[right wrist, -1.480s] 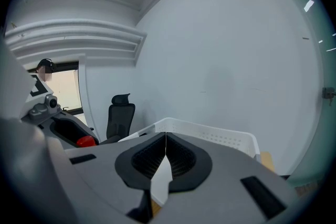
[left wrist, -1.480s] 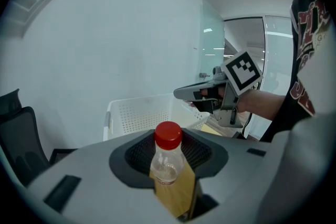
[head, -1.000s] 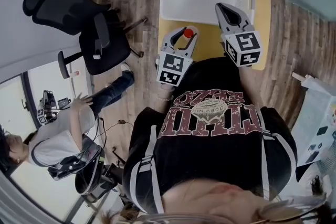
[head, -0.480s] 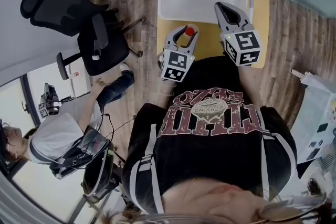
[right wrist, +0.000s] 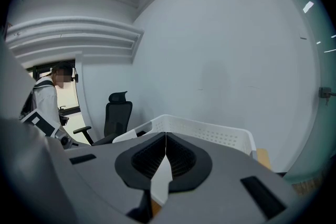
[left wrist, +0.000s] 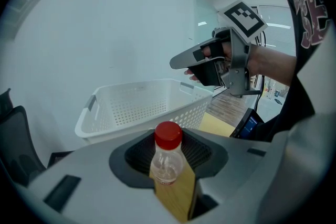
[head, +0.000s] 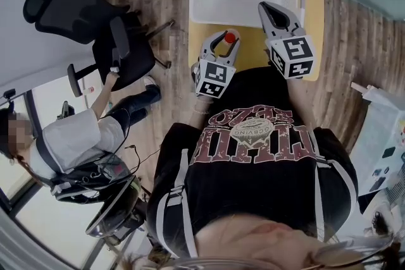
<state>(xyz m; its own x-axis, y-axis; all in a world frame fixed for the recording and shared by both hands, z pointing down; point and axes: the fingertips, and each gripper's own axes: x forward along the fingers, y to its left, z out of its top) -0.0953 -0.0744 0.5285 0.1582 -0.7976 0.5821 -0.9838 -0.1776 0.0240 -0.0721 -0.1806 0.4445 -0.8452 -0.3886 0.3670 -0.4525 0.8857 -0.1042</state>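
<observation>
Bottle clamped in left gripper, its lower half hidden behind jaws; right gripper pinched shut, empty, basket just ahead.

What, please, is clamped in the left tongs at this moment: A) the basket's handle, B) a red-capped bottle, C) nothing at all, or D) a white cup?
B: the left gripper view shows the left tongs shut on the red-capped bottle, short of the white basket.
</observation>
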